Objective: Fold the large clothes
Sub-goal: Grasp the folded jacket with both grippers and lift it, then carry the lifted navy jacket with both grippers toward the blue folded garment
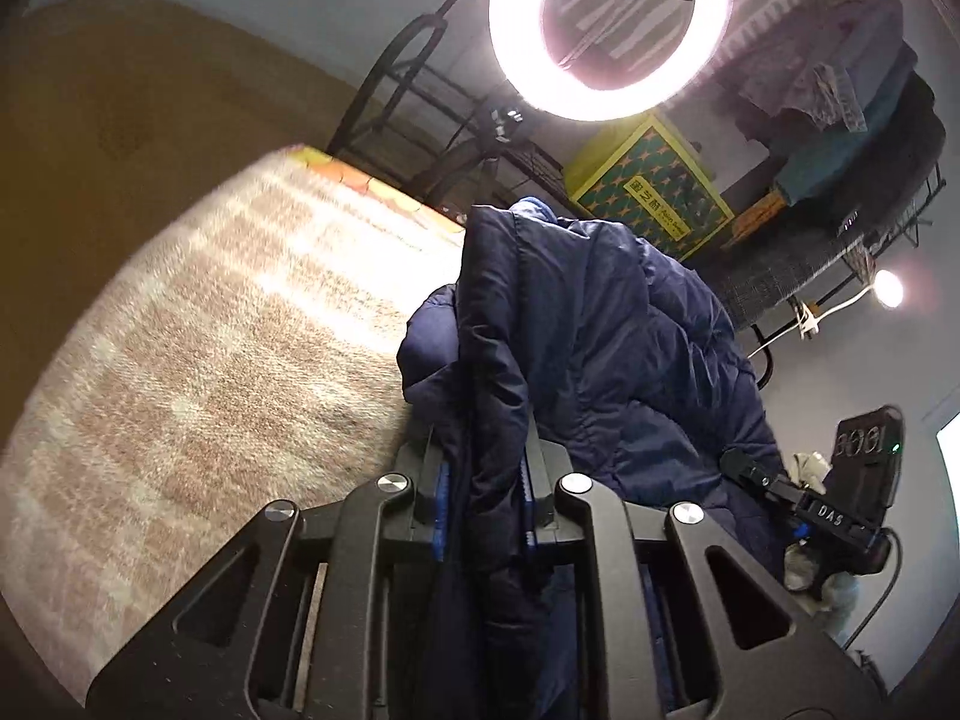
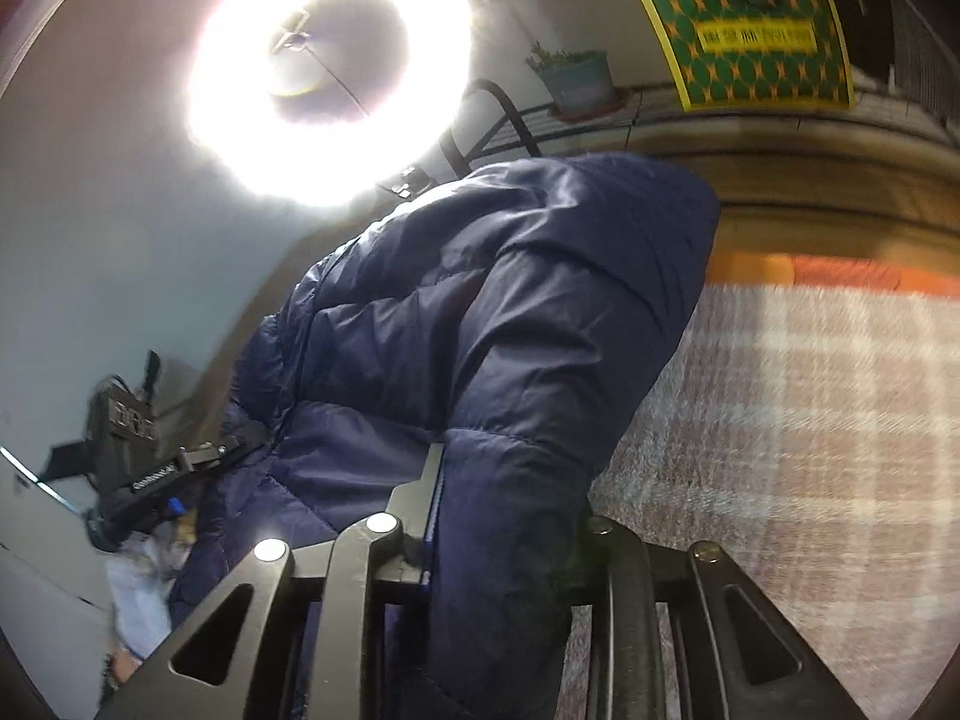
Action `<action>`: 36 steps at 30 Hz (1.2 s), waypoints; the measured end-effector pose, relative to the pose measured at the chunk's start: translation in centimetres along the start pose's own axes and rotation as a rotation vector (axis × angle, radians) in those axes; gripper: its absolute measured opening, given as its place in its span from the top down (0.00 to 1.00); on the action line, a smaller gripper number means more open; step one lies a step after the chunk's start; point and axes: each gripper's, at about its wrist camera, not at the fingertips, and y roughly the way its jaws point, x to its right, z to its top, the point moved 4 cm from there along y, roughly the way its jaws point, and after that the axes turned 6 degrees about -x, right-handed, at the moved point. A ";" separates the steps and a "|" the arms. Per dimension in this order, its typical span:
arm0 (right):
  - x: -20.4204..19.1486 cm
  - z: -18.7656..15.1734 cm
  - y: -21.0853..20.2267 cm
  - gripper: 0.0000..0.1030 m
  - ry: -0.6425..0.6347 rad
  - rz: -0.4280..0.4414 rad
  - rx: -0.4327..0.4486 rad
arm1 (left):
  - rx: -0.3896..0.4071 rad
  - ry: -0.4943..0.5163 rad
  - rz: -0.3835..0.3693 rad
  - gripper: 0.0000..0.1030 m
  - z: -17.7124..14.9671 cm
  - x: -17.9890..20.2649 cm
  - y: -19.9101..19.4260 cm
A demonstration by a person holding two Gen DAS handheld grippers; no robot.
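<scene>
Barely begun, I judge: my left gripper point(image 1: 483, 480) and right gripper point(image 2: 504, 516) both clamp the navy puffer jacket point(image 1: 600, 324), lifted above the plaid blanket point(image 1: 210, 330), unfolded

Both my wrist cameras tilt upward, close behind each claw. Shared: navy jacket point(image 1: 600, 330) at 12 o'clock, ring light point(image 2: 327, 69), plaid blanket point(image 1: 198, 372).
</scene>
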 end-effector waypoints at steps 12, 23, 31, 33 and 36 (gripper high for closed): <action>-3.0 -2.4 -7.8 0.81 -0.068 -0.118 0.045 | 0.040 0.030 -0.049 0.89 -3.5 5.6 -5.4; -5.9 -6.3 -19.1 0.81 -0.129 -0.163 0.122 | 0.028 0.107 -0.072 0.90 -8.4 13.9 -13.1; -6.6 -10.6 -27.6 0.81 -0.109 -0.148 0.189 | 0.044 0.185 -0.090 0.90 -12.2 20.8 -19.1; -6.8 -11.9 -30.0 0.81 -0.117 -0.158 0.206 | 0.042 0.207 -0.095 0.90 -13.4 22.5 -20.2; -6.5 -14.0 -33.2 0.81 -0.123 -0.172 0.228 | 0.039 0.234 -0.111 0.90 -15.4 25.2 -21.4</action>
